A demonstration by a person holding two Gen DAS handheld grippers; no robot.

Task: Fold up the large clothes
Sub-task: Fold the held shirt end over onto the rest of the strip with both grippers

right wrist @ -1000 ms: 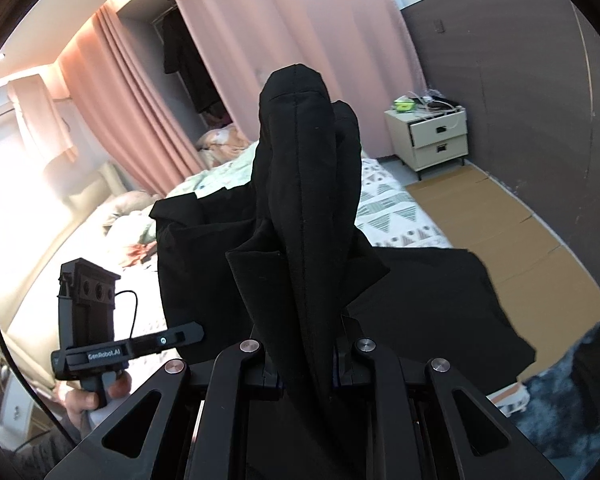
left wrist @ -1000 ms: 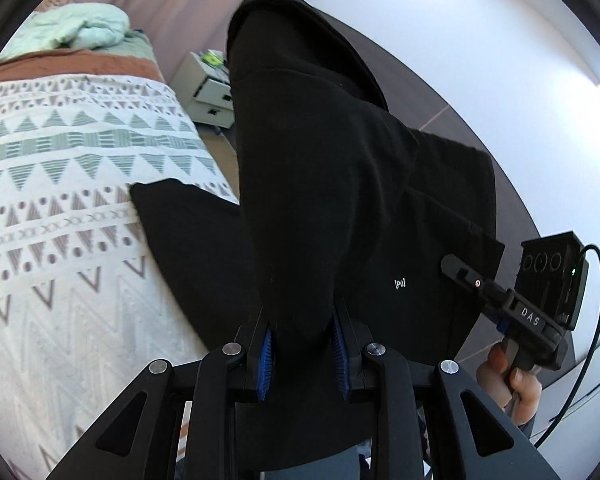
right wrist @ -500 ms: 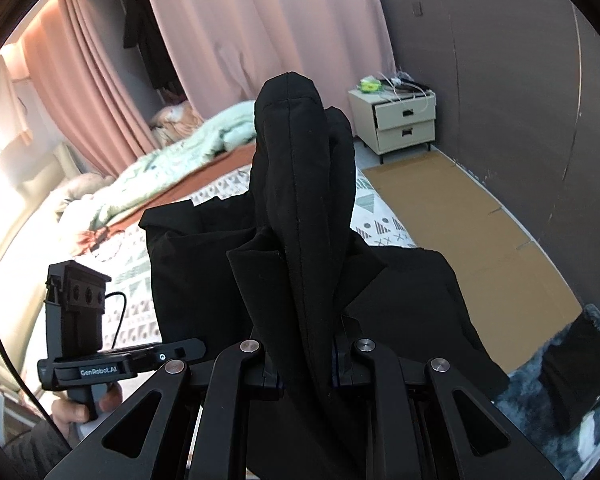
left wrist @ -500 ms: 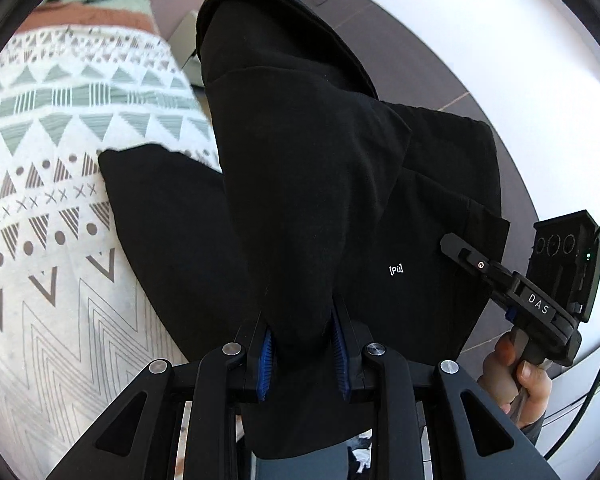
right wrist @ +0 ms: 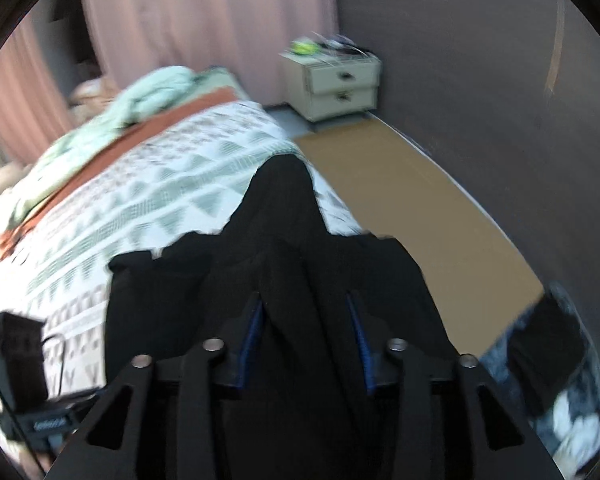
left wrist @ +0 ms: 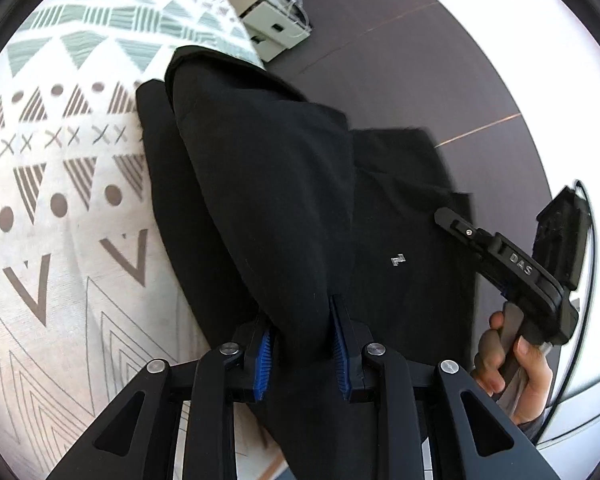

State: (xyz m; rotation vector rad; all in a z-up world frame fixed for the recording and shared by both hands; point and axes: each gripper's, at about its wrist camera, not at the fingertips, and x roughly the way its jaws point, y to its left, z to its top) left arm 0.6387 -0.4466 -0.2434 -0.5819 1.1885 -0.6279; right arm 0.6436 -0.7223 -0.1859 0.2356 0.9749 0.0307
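Patterned bed cover at left. Black garment draped over bed edge, bunched fold running up between blue pads. Left tool clamped on that fold. Small white logo on cloth. Right tool looks slightly wider, cloth between pads, grip unclear through blur. Hand gripping right tool handle. Nightstand beyond bed.

Bright daylight, blurred right view
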